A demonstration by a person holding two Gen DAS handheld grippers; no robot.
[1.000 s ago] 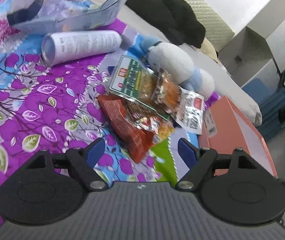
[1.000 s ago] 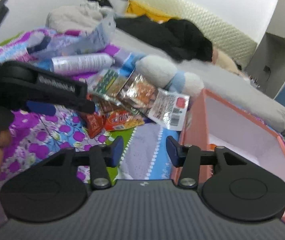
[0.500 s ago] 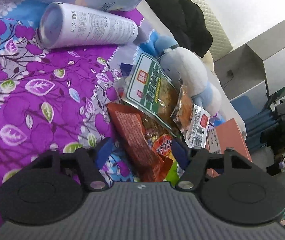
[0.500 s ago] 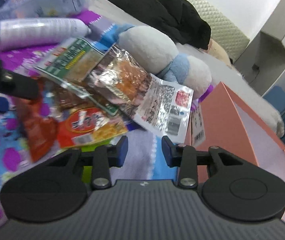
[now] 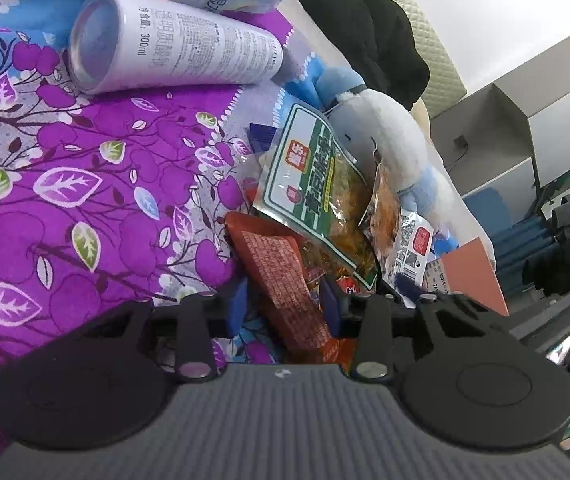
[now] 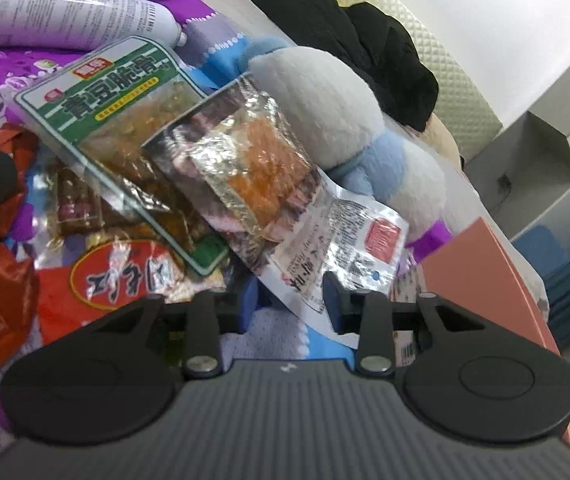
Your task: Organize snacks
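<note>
left tongs: we straddle the red packet, spread apart | right tongs: spread around the clear packet's edge; only here its front shows

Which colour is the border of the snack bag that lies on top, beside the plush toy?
Green, around the bag; clearest in the right wrist view.

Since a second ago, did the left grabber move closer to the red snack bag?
Yes. The left gripper has come forward toward the snack pile; its open fingers now straddle the red snack bag, and the white bottle looks much nearer.
</note>
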